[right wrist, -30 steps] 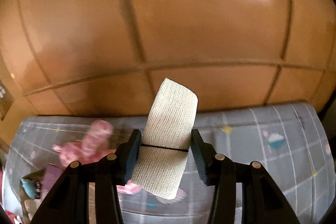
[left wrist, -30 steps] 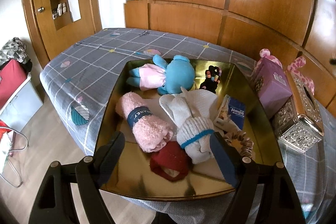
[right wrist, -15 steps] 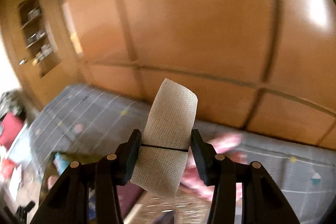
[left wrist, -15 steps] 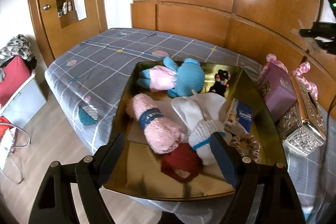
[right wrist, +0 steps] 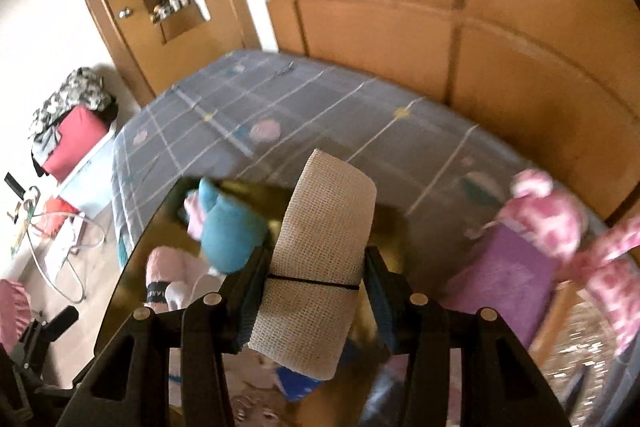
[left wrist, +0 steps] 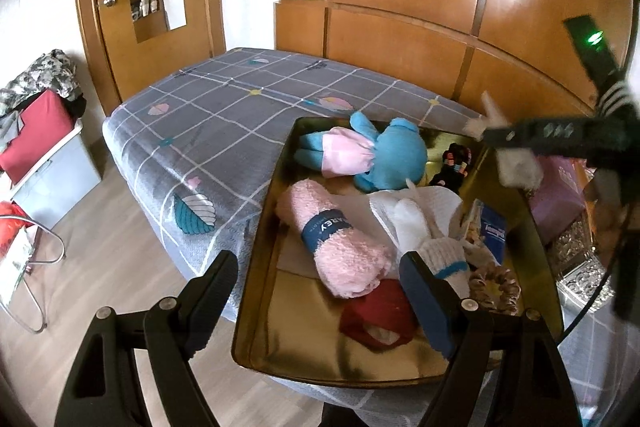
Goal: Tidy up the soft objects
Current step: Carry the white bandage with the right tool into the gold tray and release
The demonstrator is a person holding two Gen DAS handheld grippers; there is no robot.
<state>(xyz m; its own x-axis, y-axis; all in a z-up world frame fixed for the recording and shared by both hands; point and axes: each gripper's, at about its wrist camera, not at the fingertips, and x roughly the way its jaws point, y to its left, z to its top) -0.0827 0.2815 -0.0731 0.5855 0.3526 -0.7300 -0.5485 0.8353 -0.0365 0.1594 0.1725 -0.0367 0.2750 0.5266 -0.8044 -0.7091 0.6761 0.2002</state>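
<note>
- Right hand-held gripper (right wrist: 316,287): jaws clenched on a rolled beige gauze bandage (right wrist: 320,259), gripped across its middle at a thin black band; the roll stands nearly upright and hangs above the gold tray (right wrist: 132,267), over its far right part.
- Step in hand, as judged: delivering the bandage to the tray. Done well, the roll is carried low over a bare patch of the tray floor, levelled, and let go only once it rests there, so that it neither rolls nor lands on the other things.
- Left hand-held gripper (left wrist: 320,291): jaws released, nothing between them, poised above the tray's near edge.
- Tray (left wrist: 280,311), lying on the bed (left wrist: 224,115) at its near right corner, contains: a blue plush toy in a pink dress (left wrist: 368,155) at the far edge; a rolled pink towel with a navy band (left wrist: 340,239); white gloves (left wrist: 420,227); a red cloth item (left wrist: 380,315) near the front; a scrunchie (left wrist: 496,283); a blue tissue packet (left wrist: 494,231); a small dark item (left wrist: 454,167), possibly a glove.
- Bare floor shows mainly at the tray's near left corner.
</note>
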